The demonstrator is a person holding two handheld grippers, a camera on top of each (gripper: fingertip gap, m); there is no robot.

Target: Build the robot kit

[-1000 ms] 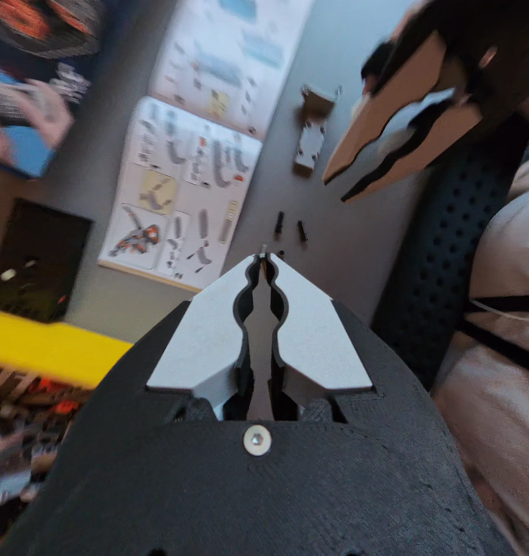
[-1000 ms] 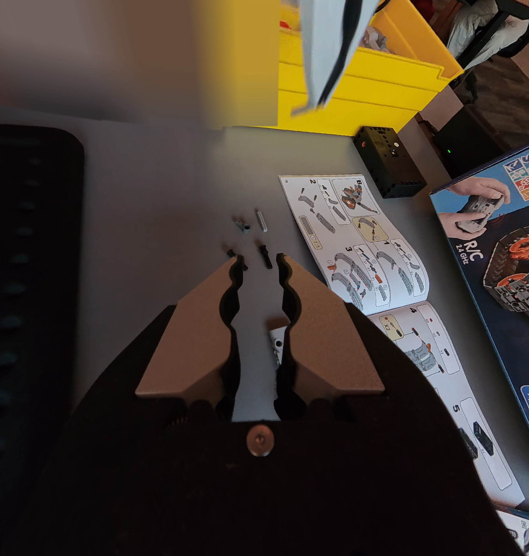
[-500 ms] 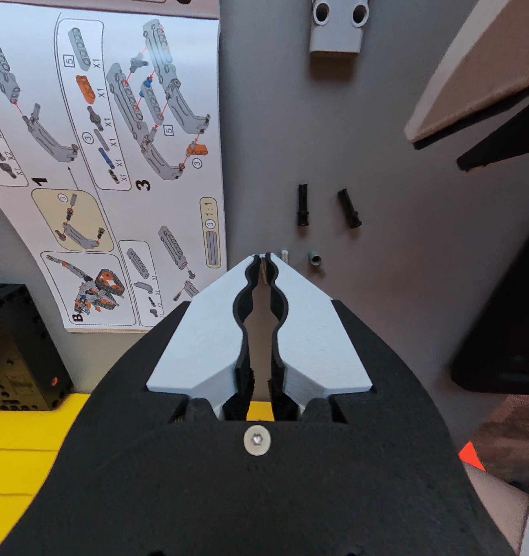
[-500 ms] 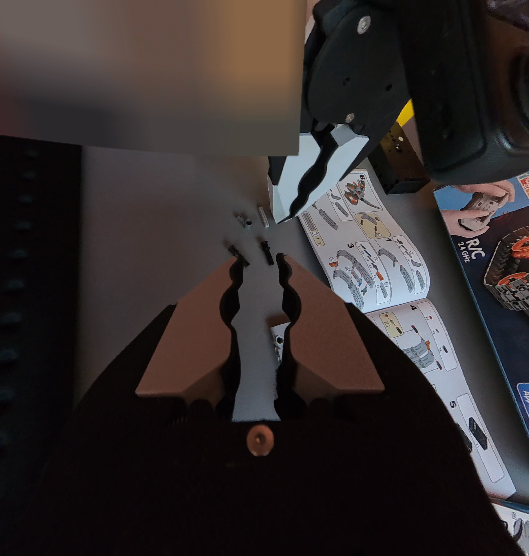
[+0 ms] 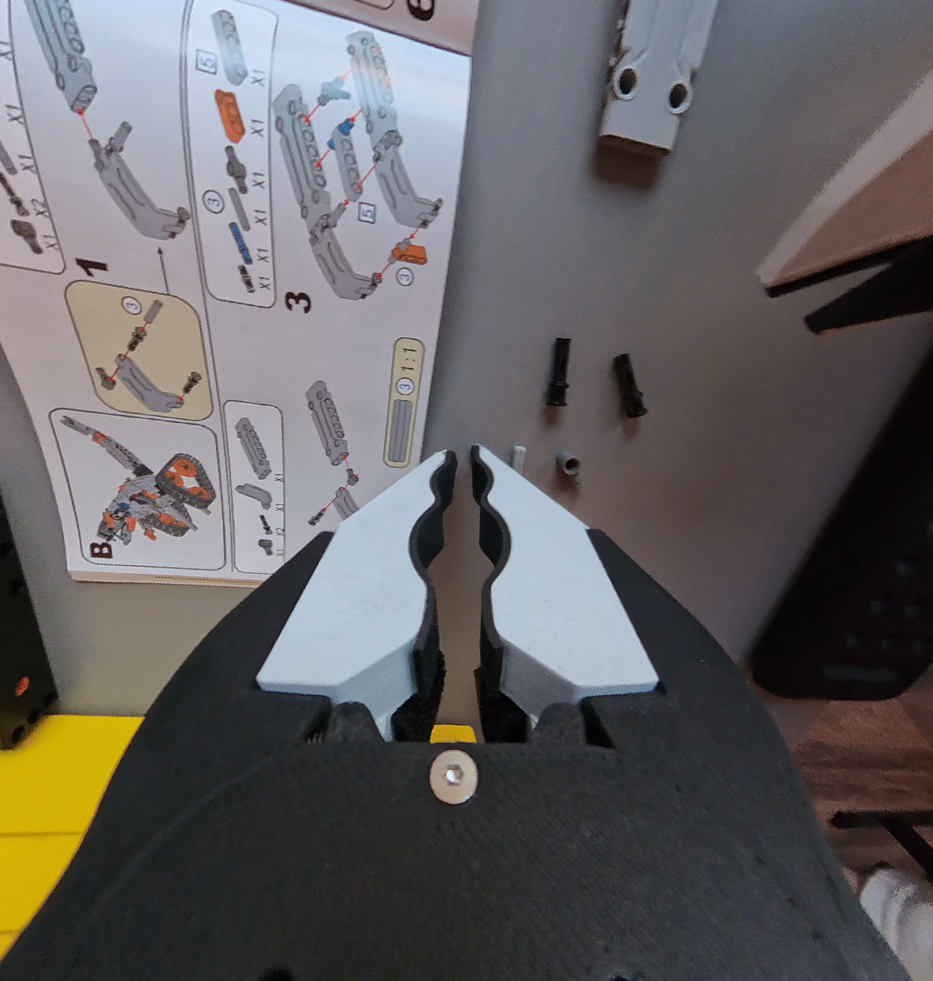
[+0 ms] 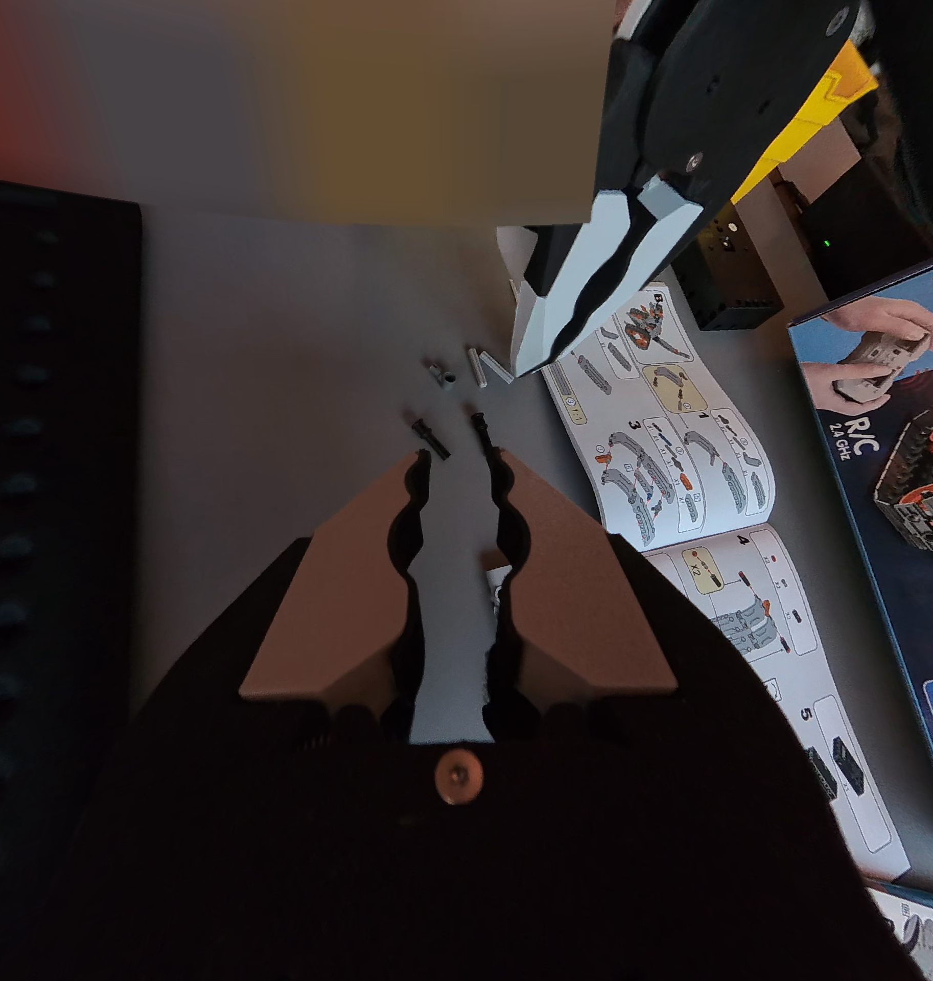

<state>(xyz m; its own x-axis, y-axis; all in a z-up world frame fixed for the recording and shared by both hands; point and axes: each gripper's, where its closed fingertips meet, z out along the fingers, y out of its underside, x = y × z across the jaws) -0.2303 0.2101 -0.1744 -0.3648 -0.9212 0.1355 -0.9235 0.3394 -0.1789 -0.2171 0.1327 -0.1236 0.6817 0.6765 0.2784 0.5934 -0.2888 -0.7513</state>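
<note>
My left gripper (image 5: 461,456), with pale blue fingers, hangs low over the grey table with its jaws a little apart and nothing between them. A short white rod (image 5: 518,456) and a small grey bush (image 5: 568,463) lie just right of its tips, with two black pins (image 5: 557,371) beyond. In the right wrist view a second grey rod (image 6: 499,366) lies on the table at the left gripper's (image 6: 536,366) tips. My right gripper (image 6: 461,456), with brown fingers, is open and empty; the black pins (image 6: 431,438) lie just past its fingertips. It also shows in the left wrist view (image 5: 785,305).
An open instruction booklet (image 5: 215,265) lies beside the parts. A grey beam piece (image 5: 647,90) lies farther off. A black studded mat (image 6: 55,424), a blue box (image 6: 878,424), a black block (image 6: 735,286) and a yellow bin (image 5: 29,796) border the area. The tips of one gripper are about 10 centimetres away from the tips of the other.
My left gripper came down toward the small parts, then opened a little and let go of the thin rod it held. The right gripper stayed in place, open.
</note>
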